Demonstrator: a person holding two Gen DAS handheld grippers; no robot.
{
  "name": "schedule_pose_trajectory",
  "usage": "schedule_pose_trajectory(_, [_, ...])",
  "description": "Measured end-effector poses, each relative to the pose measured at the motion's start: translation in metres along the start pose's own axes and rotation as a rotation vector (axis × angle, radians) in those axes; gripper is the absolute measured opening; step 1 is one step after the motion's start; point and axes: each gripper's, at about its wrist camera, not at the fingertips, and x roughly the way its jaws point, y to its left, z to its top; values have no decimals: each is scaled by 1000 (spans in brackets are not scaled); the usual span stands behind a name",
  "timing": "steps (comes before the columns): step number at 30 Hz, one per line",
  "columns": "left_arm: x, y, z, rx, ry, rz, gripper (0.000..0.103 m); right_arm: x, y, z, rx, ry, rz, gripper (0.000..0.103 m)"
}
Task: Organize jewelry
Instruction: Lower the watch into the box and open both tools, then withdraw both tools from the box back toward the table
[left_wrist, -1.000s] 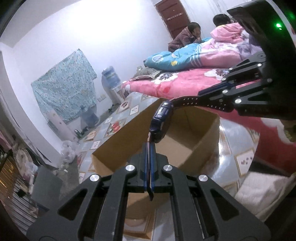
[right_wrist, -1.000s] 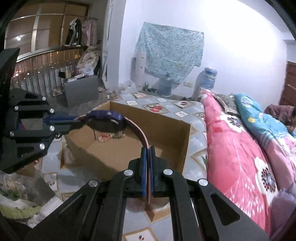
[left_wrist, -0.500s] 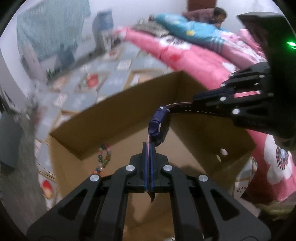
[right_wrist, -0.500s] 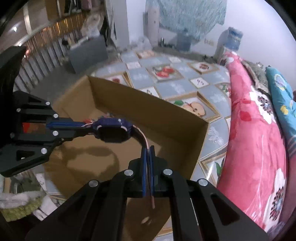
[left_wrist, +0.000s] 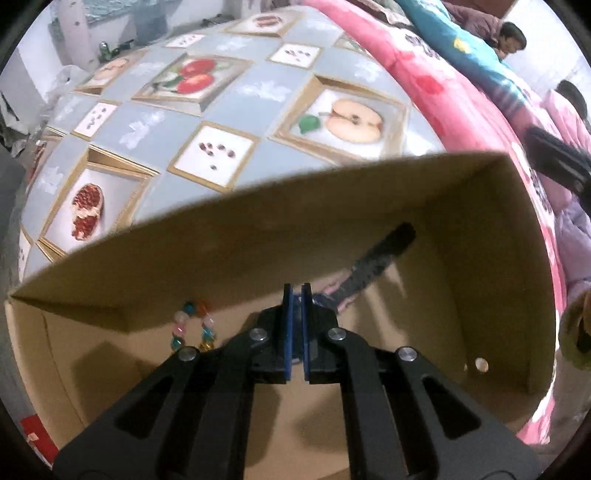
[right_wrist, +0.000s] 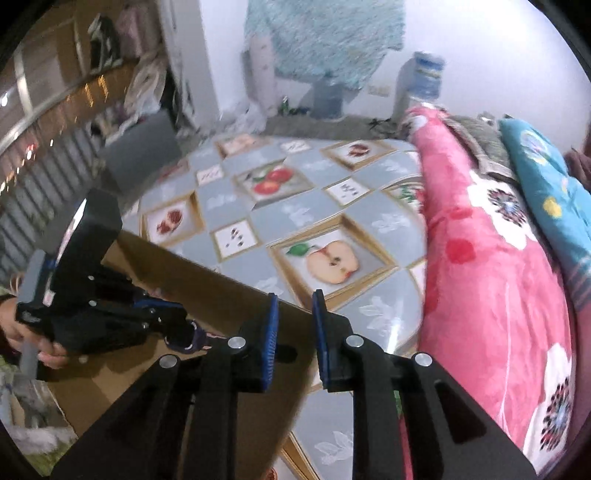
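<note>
Fruit-printed floor tiles (left_wrist: 258, 88) surround the cardboard box (left_wrist: 369, 206). Inside it, left tongs (left_wrist: 295, 332) stand slightly parted over the watch (left_wrist: 369, 269), apparently released; right tongs (right_wrist: 293, 336) gape empty above its rim. Next: withdraw, fetch more jewelry.

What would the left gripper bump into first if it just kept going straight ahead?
Probably the watch lying just beyond the left gripper, then the cardboard box far wall behind it; depth is hard to judge.

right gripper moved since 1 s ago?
Yes. The right gripper let go of the watch, opened, and pulled back outside the cardboard box wall.
</note>
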Motion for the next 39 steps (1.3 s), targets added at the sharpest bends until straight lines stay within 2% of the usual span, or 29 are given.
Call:
schedule_pose_trajectory(2, [-12, 1, 2, -9, -57, 1, 14, -12, -7, -8, 27, -25, -3, 19])
schedule_pose_trajectory(4, [-31, 1, 1, -7, -129, 9, 35, -27, -13, -19, 57, -54, 1, 27])
schedule_pose_trajectory(7, [-60, 1, -4, -8, -221, 28, 56, -51, -17, -39, 90, -105, -12, 36])
schedule_pose_trajectory(12, [-112, 0, -32, -23, -335, 33, 71, -85, -13, -75, 151, -171, -35, 49])
schedule_pose_trajectory(15, [-142, -3, -58, -30, -400, 27, 76, -101, -4, -97, 189, -202, -34, 54])
schedule_pose_trajectory(20, [-186, -7, -123, -44, -519, 32, 84, -124, 20, -134, 230, -238, -27, 65])
schedule_pose_trajectory(23, [-196, -6, -165, -74, -561, 43, 87, -129, 39, -158, 241, -225, -1, 75])
schedule_pose_trajectory(28, [-183, -2, -221, -150, -515, 58, 89, -122, 80, -198, 172, -132, -76, 83])
schedule_pose_trajectory(32, [-160, 1, -258, -228, -474, 53, 89, -114, 99, -221, 158, -74, -71, 88])
schedule_pose_trajectory(36, [-128, 0, -280, -269, -384, 95, 89, -94, 110, -238, 158, 11, -74, 88])
schedule_pose_trajectory(39, [-101, -2, -288, -269, -316, 167, 89, -76, 111, -245, 169, 67, -89, 88])
